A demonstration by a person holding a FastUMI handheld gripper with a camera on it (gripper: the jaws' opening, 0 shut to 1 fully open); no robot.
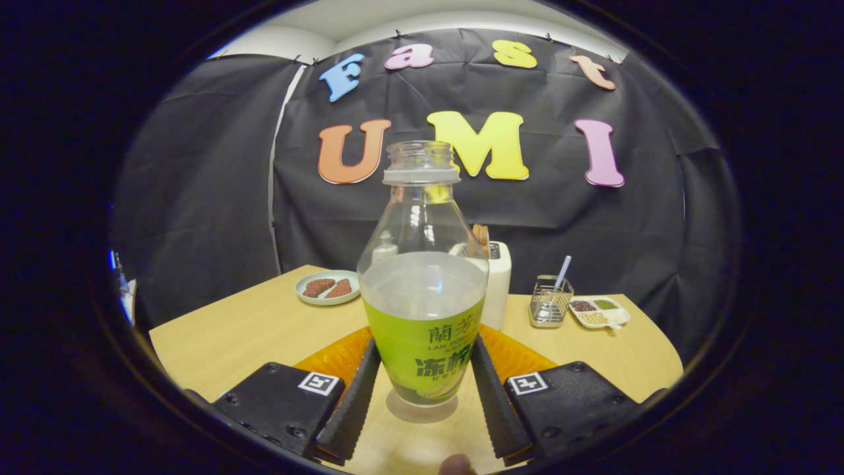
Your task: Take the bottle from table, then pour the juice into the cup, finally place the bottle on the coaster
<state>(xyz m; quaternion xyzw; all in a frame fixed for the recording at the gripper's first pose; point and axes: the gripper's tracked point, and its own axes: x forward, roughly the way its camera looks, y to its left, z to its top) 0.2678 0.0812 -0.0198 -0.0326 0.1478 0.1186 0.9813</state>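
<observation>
While the gripper (422, 389) pinches the bottle (422, 290) between both fingers at its green label, the uncapped bottle stands upright on the table (250, 330), roughly half full. An orange coaster (336, 359) lies just behind it; beyond, a plate (328, 287) and wire basket (550, 302).

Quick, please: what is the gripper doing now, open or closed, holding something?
Gripper: closed on the bottle, both fingers pressing its sides.
</observation>
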